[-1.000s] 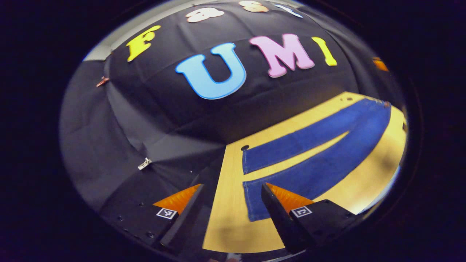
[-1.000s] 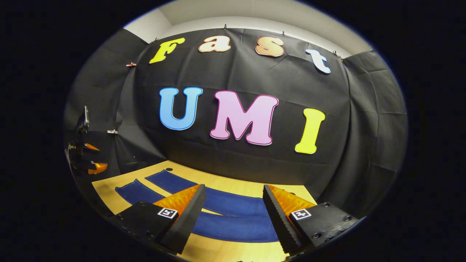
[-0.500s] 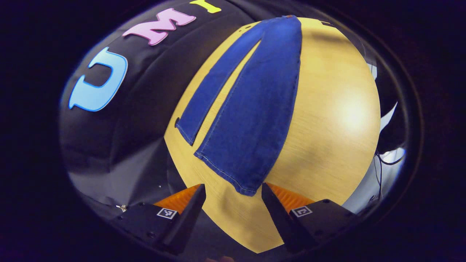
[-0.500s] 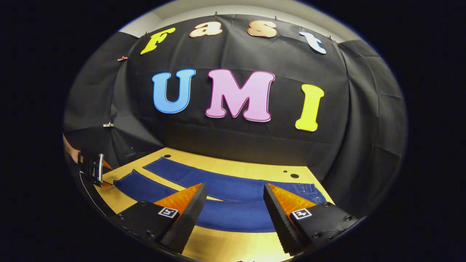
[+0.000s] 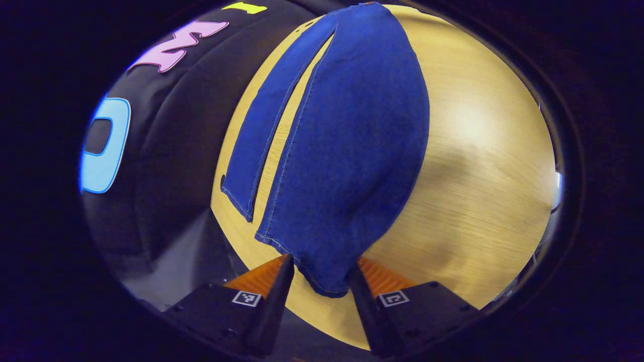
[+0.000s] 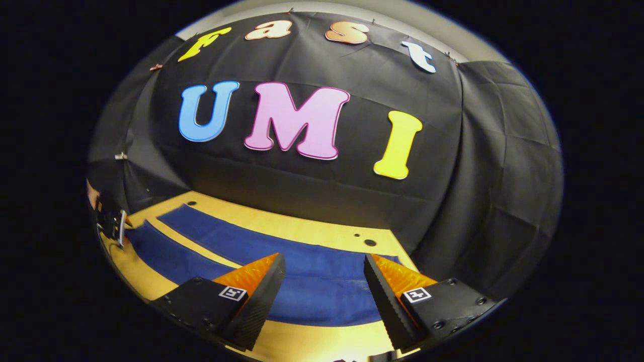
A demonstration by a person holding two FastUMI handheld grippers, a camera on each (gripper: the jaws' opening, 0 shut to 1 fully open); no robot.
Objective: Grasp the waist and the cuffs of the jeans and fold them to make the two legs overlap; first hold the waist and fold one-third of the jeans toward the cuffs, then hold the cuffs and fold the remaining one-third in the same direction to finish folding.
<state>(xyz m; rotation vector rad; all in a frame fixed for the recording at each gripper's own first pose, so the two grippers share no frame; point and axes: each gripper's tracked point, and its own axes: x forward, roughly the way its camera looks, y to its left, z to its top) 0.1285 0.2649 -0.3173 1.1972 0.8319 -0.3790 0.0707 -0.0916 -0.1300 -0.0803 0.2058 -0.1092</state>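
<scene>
Left gripper view: our left gripper (image 5: 317,281) straddles blue denim jeans' near-leg cuff (image 5: 322,281) at bottom centre, jaws part-open, not visibly clamped; shallow bite risks slip. Right gripper (image 6: 324,286) wide open, empty.

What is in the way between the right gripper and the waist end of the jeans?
Nothing visible. The right gripper hangs open above the jeans, with bare denim and wooden table below. The left gripper straddles the near cuff.

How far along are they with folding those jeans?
Barely begun. The blue denim jeans lie flat on the light wooden table, legs apart, nothing folded. The left hand-held gripper straddles a cuff corner, not clearly pinching; the right hand-held gripper hovers open near the waist. All folds remain.
</scene>
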